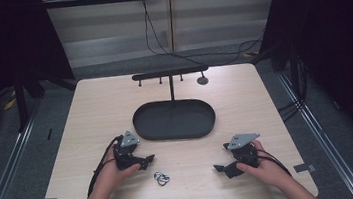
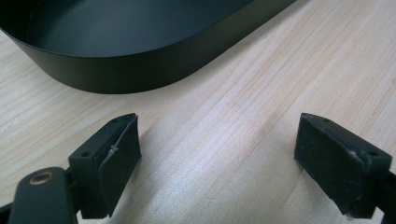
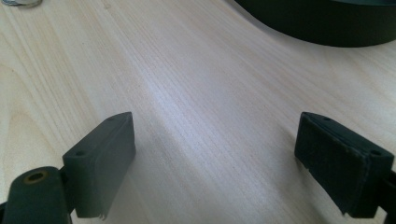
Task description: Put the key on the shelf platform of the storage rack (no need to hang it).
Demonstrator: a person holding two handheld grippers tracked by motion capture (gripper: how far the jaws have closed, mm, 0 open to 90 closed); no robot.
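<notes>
Both tools rest low on the desk, jaws spread wide with bare wood between them and nothing gripped. Left tool [image 1: 143, 160] sits near the front left, held in the left hand [image 1: 112, 173]; its own view shows two blocky black jaws with flat rubbery pads [image 2: 119, 165] facing each other across pale grain. Right tool [image 1: 221, 168] lies toward the front right in the right hand [image 1: 265, 167], its matte black pads [image 3: 334, 163] likewise far apart. Each tool carries a grey three-cornered plate on top and trails a black cable. Between the two, just ahead of the desk's front edge, lie the rings [image 1: 161, 178], small loops of shiny metal wire, touching or linked, flat on the wood and nearer the left tool; a silvery rim at the top left corner of the right gripper view may be part of them. Behind them stands a tray [image 1: 142, 128], a long oval of smooth, dark matte material with a low upright wall, its inside bare. From its far side rises a thin black stand [image 1: 171, 80] with a crossbar and short pegs hanging down. The desk [image 1: 90, 114] is light wood laminate with fine straight grain.
</notes>
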